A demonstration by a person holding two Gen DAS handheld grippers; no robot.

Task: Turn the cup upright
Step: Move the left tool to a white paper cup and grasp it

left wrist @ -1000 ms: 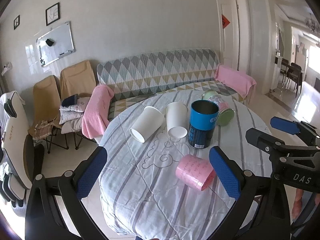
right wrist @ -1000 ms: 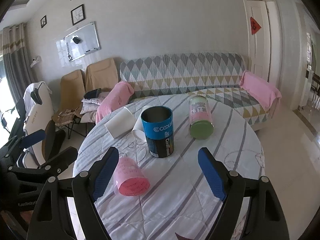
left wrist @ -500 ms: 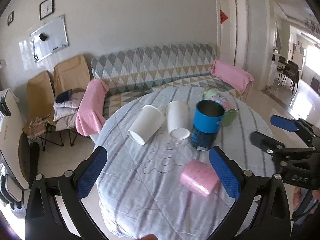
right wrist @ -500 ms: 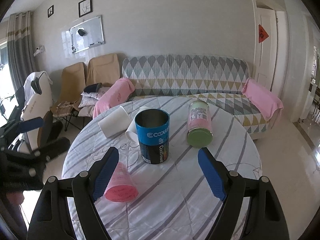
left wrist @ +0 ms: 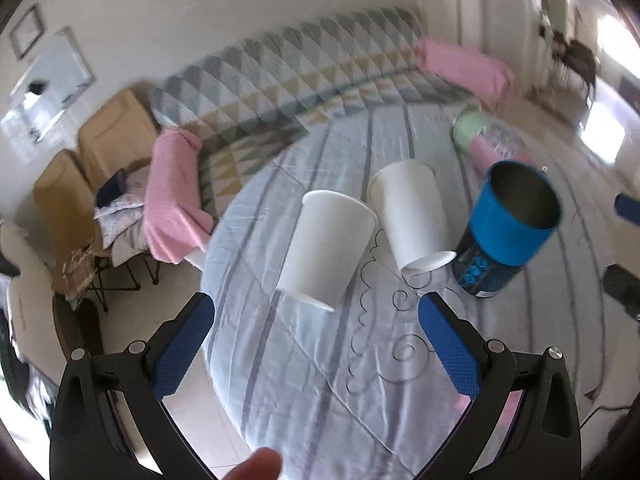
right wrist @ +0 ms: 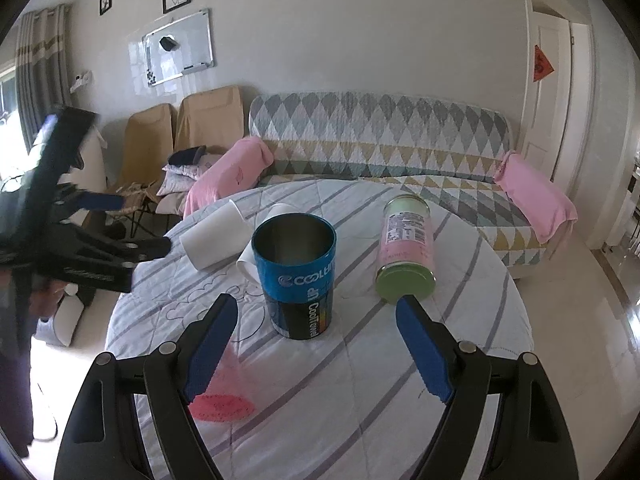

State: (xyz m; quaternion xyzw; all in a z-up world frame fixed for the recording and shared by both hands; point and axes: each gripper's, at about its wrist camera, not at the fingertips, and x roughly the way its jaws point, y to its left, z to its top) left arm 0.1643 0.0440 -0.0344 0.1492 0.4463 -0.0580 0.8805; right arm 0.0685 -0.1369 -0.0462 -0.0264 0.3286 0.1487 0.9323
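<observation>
Bare striped cloth [left wrist: 304,376] is lying open before the two white cups [left wrist: 326,248], which are lying just beside each other; the blue can [right wrist: 298,276] is crowding their right.

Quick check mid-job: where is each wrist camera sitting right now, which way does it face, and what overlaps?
Left wrist: above the table's near-left edge, looking down at two white cups lying on their sides; open left claw and a fingertip show.
Right wrist: at the table's near side, facing the sofa; open right claw shows.
Shared: upright blue cup, white cups, pink-green can.
</observation>
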